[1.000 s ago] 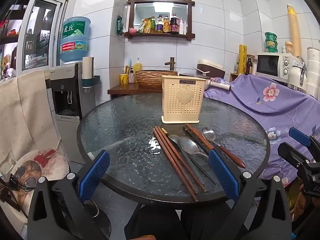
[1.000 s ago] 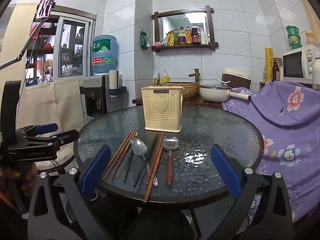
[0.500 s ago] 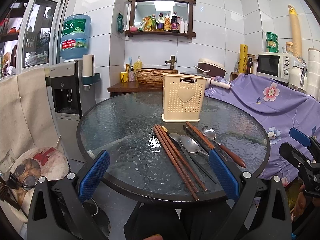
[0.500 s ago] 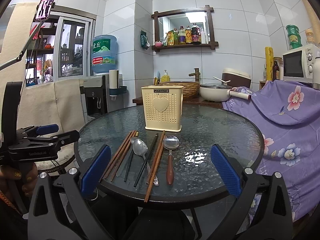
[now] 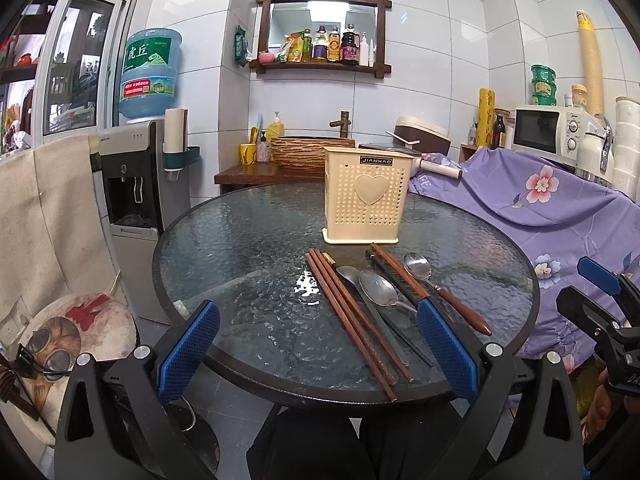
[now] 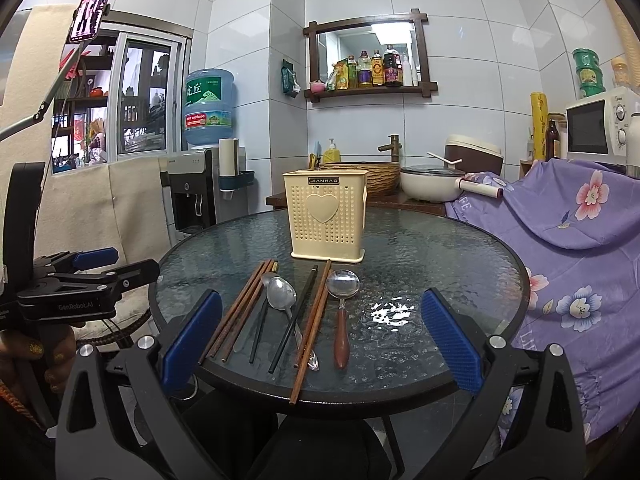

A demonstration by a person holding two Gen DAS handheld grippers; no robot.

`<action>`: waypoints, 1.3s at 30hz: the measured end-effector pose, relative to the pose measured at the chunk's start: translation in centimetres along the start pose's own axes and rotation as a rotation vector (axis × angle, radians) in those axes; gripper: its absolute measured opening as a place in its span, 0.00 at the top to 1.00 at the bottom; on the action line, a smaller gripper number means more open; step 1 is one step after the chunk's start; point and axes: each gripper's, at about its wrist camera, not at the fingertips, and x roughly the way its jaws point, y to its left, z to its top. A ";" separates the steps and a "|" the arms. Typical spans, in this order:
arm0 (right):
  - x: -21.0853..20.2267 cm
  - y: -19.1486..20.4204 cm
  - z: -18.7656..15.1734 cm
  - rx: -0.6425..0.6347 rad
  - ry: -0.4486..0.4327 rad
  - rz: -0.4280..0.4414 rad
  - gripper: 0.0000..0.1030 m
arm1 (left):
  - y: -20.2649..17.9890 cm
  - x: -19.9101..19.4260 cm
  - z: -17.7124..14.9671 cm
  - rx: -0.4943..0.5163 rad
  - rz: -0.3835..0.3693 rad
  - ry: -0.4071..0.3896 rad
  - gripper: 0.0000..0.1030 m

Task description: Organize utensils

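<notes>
While both tools, left tool and right tool, hang open and empty, brown wooden chopsticks lie near the perforated cream plastic holder, probably staged for loading.

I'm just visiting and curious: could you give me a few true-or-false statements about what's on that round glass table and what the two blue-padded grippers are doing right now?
1. The cream holder stands upright on the glass table. True.
2. The wooden-handled spoon is already inside the holder. False: it lies flat on the glass, in front of the holder.
3. Both the left gripper and the right gripper are open and hold nothing. True.
4. The brown chopsticks stand upright in the holder. False: they lie on the table beside the metal spoon.
5. The holder has a star on its front. False: it is a heart.
</notes>
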 end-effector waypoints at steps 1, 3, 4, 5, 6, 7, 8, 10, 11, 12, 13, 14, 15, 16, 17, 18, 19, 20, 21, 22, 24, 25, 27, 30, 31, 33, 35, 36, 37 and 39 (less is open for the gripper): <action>0.0 -0.1 0.1 0.000 0.002 0.000 0.05 | 0.0 0.0 0.0 0.001 -0.001 0.000 0.06; 0.0 0.0 0.1 0.001 0.002 0.001 0.05 | 0.0 0.0 0.1 0.001 -0.003 0.002 0.06; 0.0 -0.1 0.0 0.001 0.001 0.001 0.05 | 0.0 0.1 0.1 0.001 -0.003 0.003 0.06; 0.0 0.0 0.0 0.000 0.000 0.001 0.05 | 0.0 0.1 0.1 0.001 -0.003 0.003 0.06; 0.0 0.0 0.0 0.000 0.001 0.001 0.05 | 0.0 0.1 0.1 0.001 -0.004 0.003 0.06; 0.0 -0.1 0.1 0.001 0.002 0.001 0.05 | 0.0 0.1 0.1 0.001 -0.004 0.003 0.06; 0.1 -0.1 0.0 0.002 0.003 0.002 0.05 | 0.0 0.1 0.1 0.001 -0.003 0.002 0.06; 0.1 -0.1 0.1 0.003 0.003 0.001 0.05 | 0.0 0.1 0.1 0.001 -0.003 0.002 0.06; 0.0 -0.1 0.1 0.004 0.004 0.002 0.05 | 0.0 0.1 0.1 0.001 -0.003 0.002 0.06; 0.2 0.0 0.0 0.004 0.004 0.003 0.05 | 0.0 0.1 0.1 0.001 -0.002 0.002 0.06; 0.3 0.0 0.0 0.005 0.004 0.003 0.05 | 0.0 0.1 0.1 0.001 -0.002 0.001 0.06; 0.3 0.0 0.0 0.004 0.005 0.002 0.05 | 0.0 0.1 0.0 0.001 -0.003 0.001 0.06; 0.3 0.0 0.0 0.003 0.004 0.002 0.05 | 0.0 0.1 0.1 0.000 -0.004 0.002 0.06; 0.3 0.0 0.0 0.003 0.004 0.002 0.05 | 0.0 0.1 0.1 0.000 -0.004 0.002 0.06; 0.3 0.0 -0.1 0.003 0.005 0.003 0.05 | -0.1 0.1 0.1 0.000 -0.005 0.002 0.06; 0.3 0.0 0.0 0.004 0.005 0.003 0.05 | -0.1 0.1 0.1 0.001 -0.006 0.003 0.06; 0.3 0.0 0.0 0.005 0.005 0.003 0.05 | -0.2 0.1 0.1 0.001 -0.008 0.004 0.06; 0.3 0.0 0.0 0.004 0.005 0.003 0.05 | -0.2 0.2 0.0 0.003 -0.009 0.004 0.06; 0.3 0.0 0.0 0.004 0.005 0.003 0.05 | -0.3 0.2 0.0 0.003 -0.009 0.005 0.06; 0.3 0.0 0.0 0.004 0.004 0.002 0.05 | -0.3 0.2 0.0 0.004 -0.010 0.006 0.06; 0.3 -0.1 0.0 0.005 0.004 0.003 0.05 | -0.2 0.2 0.0 0.005 -0.009 0.005 0.06; 0.3 0.0 -0.1 0.005 0.004 0.002 0.05 | -0.3 0.2 0.0 0.004 -0.007 0.005 0.06; 0.3 0.0 0.0 0.005 0.007 0.002 0.05 | -0.2 0.2 0.1 0.002 -0.009 0.006 0.06; 0.3 0.0 0.0 0.006 0.008 0.002 0.05 | -0.3 0.2 0.1 0.003 -0.010 0.007 0.06; 0.3 -0.1 0.0 0.007 0.008 0.002 0.05 | -0.2 0.2 0.1 0.003 -0.010 0.007 0.06; 0.3 -0.1 -0.1 0.008 0.008 0.002 0.05 | -0.3 0.2 0.1 0.004 -0.010 0.008 0.06; 0.3 -0.1 -0.1 0.008 0.007 0.001 0.05 | -0.2 0.2 0.1 0.004 -0.011 0.008 0.06; 0.3 -0.1 -0.1 0.008 0.008 0.001 0.05 | -0.2 0.2 0.1 0.005 -0.012 0.009 0.06; 0.3 -0.1 -0.1 0.008 0.009 0.001 0.05 | -0.2 0.2 0.1 0.004 -0.011 0.008 0.06; 0.3 -0.1 -0.1 0.009 0.010 0.000 0.05 | -0.2 0.3 0.0 0.004 -0.012 0.009 0.06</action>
